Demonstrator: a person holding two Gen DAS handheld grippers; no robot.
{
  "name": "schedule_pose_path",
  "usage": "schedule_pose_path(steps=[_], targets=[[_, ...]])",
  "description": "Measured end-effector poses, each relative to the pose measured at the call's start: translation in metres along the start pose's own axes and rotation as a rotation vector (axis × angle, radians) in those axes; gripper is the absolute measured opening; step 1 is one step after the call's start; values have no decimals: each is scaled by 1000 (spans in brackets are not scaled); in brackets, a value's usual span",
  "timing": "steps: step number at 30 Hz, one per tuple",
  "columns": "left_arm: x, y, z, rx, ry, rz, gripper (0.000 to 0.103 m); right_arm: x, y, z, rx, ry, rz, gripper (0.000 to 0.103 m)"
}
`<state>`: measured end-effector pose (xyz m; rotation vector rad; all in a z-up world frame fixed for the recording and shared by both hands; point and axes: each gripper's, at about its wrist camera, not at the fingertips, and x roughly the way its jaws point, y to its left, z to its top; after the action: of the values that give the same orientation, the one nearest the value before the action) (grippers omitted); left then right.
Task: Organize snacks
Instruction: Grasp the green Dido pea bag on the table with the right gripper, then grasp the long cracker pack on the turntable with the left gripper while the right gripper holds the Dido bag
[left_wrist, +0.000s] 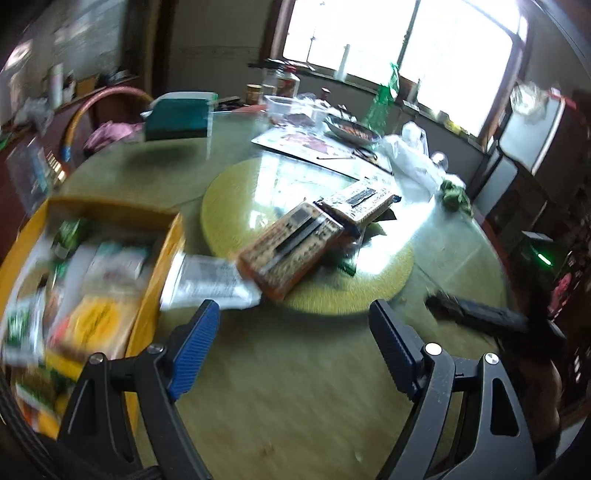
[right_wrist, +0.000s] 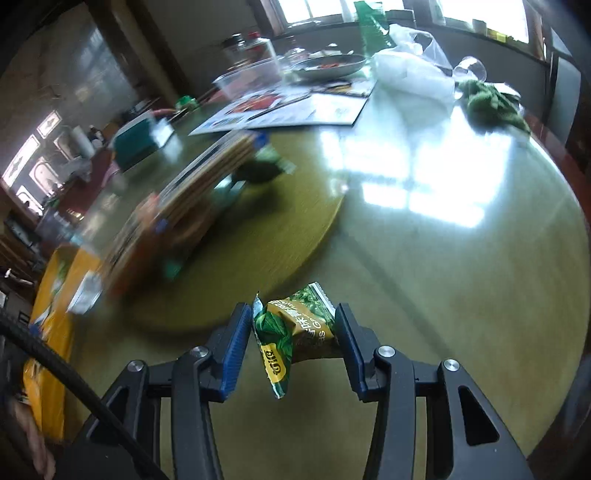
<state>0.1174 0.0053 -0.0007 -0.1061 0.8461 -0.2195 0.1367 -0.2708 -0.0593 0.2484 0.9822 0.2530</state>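
My left gripper (left_wrist: 295, 314) is open and empty above the green table, just right of a yellow box (left_wrist: 162, 254) that holds several snack packets. Two cracker packs (left_wrist: 291, 247) and a white packet (left_wrist: 210, 280) lie on the round yellow turntable (left_wrist: 369, 291) ahead. My right gripper (right_wrist: 291, 325) is shut on a small green snack packet (right_wrist: 295, 328), held above the table near the turntable (right_wrist: 258, 254). The cracker packs (right_wrist: 192, 188) and the yellow box (right_wrist: 51, 332) appear blurred to its left. The right gripper (left_wrist: 480, 314) shows at the right of the left wrist view.
At the far side of the table stand a teal box (left_wrist: 177, 118), a clear container (left_wrist: 291, 107), a dish (left_wrist: 351, 129), a magazine (right_wrist: 295, 107), a white plastic bag (right_wrist: 413, 74) and a green cloth (right_wrist: 491, 103). A chair (left_wrist: 99, 122) stands at the left.
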Motion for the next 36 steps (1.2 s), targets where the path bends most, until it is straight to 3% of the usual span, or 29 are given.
schedule_pose_path(steps=[3, 8, 15, 18, 22, 25, 30, 36], targets=[[32, -12, 16, 116, 18, 35, 83, -6, 9, -19, 22, -1, 56, 47], [75, -24, 40, 279, -12, 121, 83, -10, 22, -32, 3, -17, 63, 47], [111, -26, 45, 332, 126, 87, 83, -12, 18, -37, 36, -28, 100, 48], [119, -30, 40, 360, 174, 140, 83, -13, 21, -39, 26, -32, 97, 48], [118, -28, 34, 309, 220, 170, 80, -14, 24, -41, 20, -42, 86, 48], [109, -28, 30, 280, 209, 189, 64, -15, 25, -44, 14, -47, 77, 48], [91, -31, 11, 238, 209, 169, 59, -18, 25, -49, 14, -47, 75, 48], [47, -30, -35, 164, 191, 138, 57, -21, 27, -52, 10, -42, 62, 48]])
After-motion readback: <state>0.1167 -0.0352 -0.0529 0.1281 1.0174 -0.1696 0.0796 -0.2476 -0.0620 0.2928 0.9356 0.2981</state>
